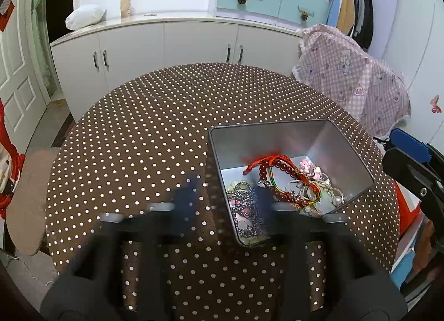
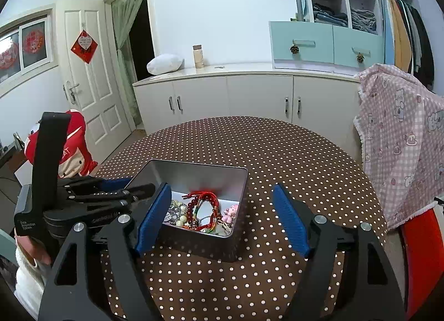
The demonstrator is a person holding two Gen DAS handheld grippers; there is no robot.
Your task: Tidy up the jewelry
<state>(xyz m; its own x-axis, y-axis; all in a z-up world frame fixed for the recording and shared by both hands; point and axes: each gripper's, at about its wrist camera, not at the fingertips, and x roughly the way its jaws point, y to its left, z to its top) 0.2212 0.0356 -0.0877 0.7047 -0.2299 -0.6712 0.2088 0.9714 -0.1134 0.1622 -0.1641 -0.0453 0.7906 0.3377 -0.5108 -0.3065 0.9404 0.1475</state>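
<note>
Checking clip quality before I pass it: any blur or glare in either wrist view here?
Left wrist view: left gripper smeared by motion blur, metal tin and jewelry sharp, soft sheen on the tin wall. Right wrist view: right gripper crisp; strong fisheye bending in both.

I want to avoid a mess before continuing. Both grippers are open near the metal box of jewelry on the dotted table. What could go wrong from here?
1. The red cord bracelet lies tangled with the bead strands, so lifting one piece may drag others out.
2. The left gripper straddles the wall of the metal box; closing could tip or shift it.
3. The right gripper also brackets the box, so the two may collide.
</note>
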